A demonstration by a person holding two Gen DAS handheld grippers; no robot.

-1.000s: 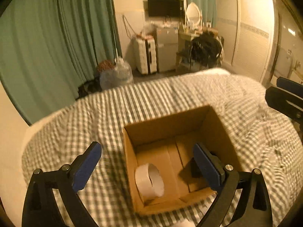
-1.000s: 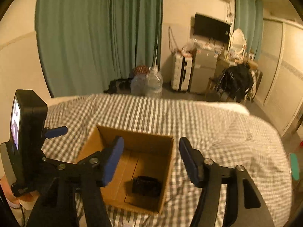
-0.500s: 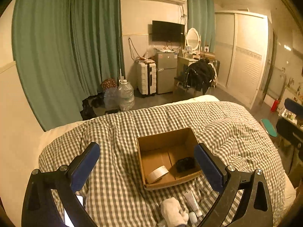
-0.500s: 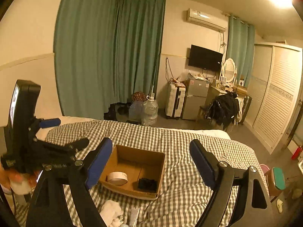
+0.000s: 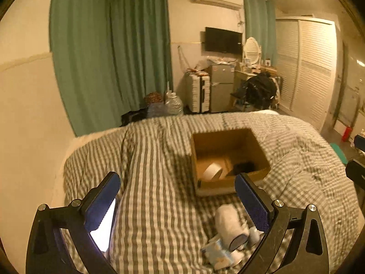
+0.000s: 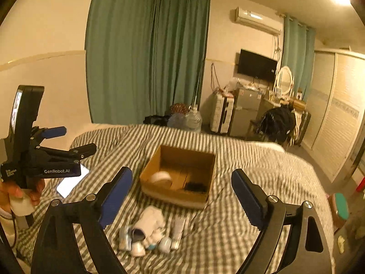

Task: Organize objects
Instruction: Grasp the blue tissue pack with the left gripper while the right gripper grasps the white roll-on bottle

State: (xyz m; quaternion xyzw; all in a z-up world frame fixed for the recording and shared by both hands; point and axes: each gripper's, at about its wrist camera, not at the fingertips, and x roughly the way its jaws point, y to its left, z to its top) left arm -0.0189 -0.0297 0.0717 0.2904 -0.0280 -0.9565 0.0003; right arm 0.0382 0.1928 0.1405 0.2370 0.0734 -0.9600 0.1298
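Note:
An open cardboard box (image 5: 262, 150) (image 6: 150, 169) sits on the checked bed. It holds a white tape roll (image 5: 212, 171) (image 6: 160, 177) and a dark object (image 5: 244, 167) (image 6: 195, 186). In front of the box lie a rolled white sock (image 5: 229, 222) (image 6: 151, 225), a white tube (image 6: 179, 229), a small pack (image 5: 215, 252) and small round items (image 6: 164, 244). My left gripper (image 5: 178, 203) is open and empty, above the bed, short of the pile. It also shows at the left of the right wrist view (image 6: 68, 141). My right gripper (image 6: 182, 196) is open and empty, above the pile.
A lit phone (image 5: 102, 228) (image 6: 71, 181) lies on the bed at the left. The bed's checked cover (image 5: 159, 159) fills the foreground. Beyond it are green curtains (image 5: 109, 57), water jugs (image 5: 173, 105), a suitcase (image 5: 198, 92), a small fridge (image 5: 221, 86) and a wardrobe (image 5: 314, 68).
Both grippers have pulled back and up from the box. The box now looks smaller, and the sock pile and the phone have come into view.

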